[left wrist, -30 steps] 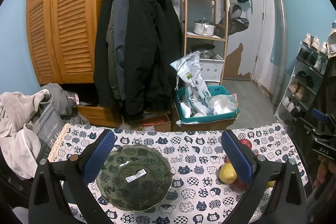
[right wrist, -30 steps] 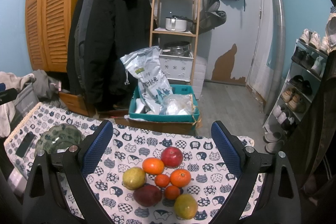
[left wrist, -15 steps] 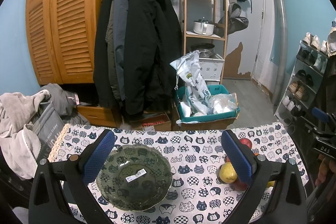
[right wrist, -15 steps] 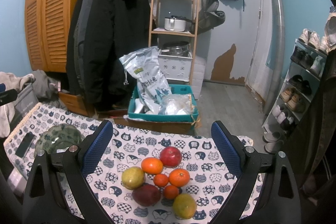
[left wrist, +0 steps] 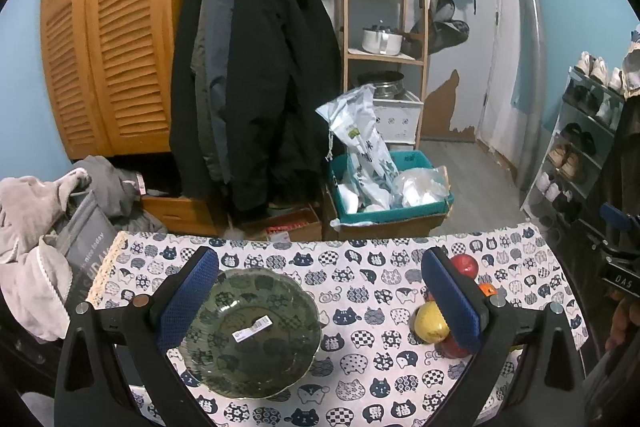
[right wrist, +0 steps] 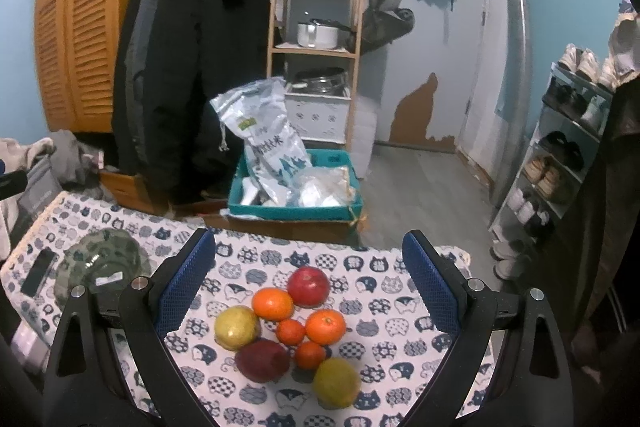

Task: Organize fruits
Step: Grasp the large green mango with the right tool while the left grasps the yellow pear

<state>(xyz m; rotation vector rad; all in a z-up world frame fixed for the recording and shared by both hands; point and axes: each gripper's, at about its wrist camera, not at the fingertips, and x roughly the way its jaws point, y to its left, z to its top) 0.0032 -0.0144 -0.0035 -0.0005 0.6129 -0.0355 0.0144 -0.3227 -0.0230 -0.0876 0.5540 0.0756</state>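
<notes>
Left wrist: left hand-held gripper apart over bowl w/ unreadable sticker; right hand-held gripper apart.

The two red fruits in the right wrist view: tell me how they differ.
The red apple at the far edge of the cluster is bright red and round; the dark red fruit near the front is duller, maroon and more oblong. The apple touches only an orange; the dark one is wedged beside the yellow fruit. Both rest on the cat-print cloth, ungripped.
</notes>
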